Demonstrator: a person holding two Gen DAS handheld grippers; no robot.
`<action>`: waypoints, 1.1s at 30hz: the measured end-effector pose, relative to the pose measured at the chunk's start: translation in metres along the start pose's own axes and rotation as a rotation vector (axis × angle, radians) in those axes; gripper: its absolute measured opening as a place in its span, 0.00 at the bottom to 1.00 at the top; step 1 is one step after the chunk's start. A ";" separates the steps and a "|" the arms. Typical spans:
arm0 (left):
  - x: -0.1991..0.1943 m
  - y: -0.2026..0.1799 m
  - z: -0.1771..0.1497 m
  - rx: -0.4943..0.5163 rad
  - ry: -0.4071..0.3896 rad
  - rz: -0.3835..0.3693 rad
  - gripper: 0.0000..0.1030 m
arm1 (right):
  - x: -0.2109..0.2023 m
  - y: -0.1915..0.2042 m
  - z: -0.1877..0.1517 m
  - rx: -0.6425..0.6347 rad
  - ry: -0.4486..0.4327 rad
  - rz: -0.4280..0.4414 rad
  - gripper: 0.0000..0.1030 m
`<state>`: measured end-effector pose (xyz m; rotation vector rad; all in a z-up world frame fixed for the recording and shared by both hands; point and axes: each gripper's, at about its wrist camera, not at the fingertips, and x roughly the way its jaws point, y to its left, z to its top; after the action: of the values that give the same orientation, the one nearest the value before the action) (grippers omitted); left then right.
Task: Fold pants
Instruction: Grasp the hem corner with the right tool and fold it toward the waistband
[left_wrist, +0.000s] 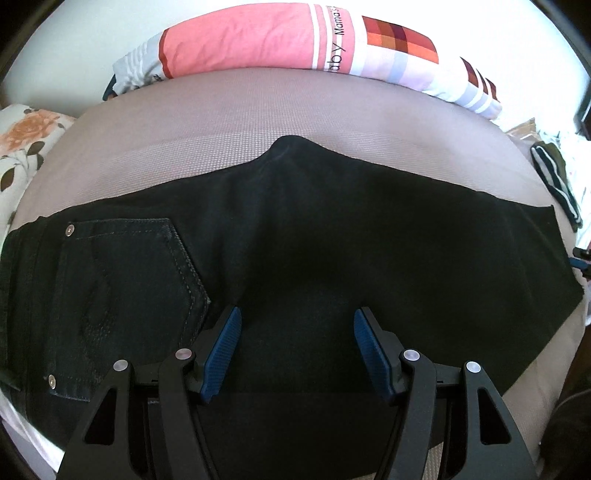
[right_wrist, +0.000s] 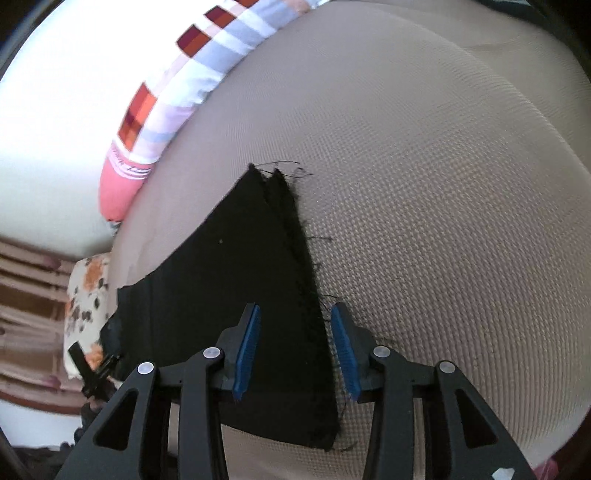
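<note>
Black pants (left_wrist: 332, 229) lie flat across a beige mesh mattress (left_wrist: 258, 122), folded lengthwise, with the stitched back pocket (left_wrist: 122, 288) at the left. My left gripper (left_wrist: 296, 314) hovers open over the seat area, its blue pads (left_wrist: 221, 354) well apart and holding nothing. In the right wrist view the frayed leg hems (right_wrist: 291, 236) end on the mattress (right_wrist: 443, 184). My right gripper (right_wrist: 296, 308) stands open astride the hem's edge. Cloth lies below its pads (right_wrist: 247, 350), which do not press on it.
A pink and checked pillow (left_wrist: 295, 40) lies along the mattress's far edge. A floral cushion (left_wrist: 26, 147) sits at the left. A dark striped garment (left_wrist: 554, 177) lies at the right. Bare mattress stretches beyond the hems in the right wrist view.
</note>
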<state>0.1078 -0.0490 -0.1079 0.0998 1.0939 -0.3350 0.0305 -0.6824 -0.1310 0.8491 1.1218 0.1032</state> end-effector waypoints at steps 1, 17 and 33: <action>0.001 -0.001 0.000 -0.010 -0.001 0.007 0.62 | 0.002 -0.001 0.002 0.001 0.004 0.016 0.36; 0.009 -0.007 -0.002 -0.018 -0.024 0.055 0.65 | 0.025 0.021 0.020 -0.033 -0.021 -0.034 0.07; -0.042 0.025 0.014 -0.066 -0.159 -0.050 0.65 | 0.029 0.232 -0.014 -0.205 -0.092 -0.029 0.05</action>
<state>0.1105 -0.0192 -0.0668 -0.0128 0.9496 -0.3453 0.1089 -0.5005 -0.0061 0.6485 1.0183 0.1506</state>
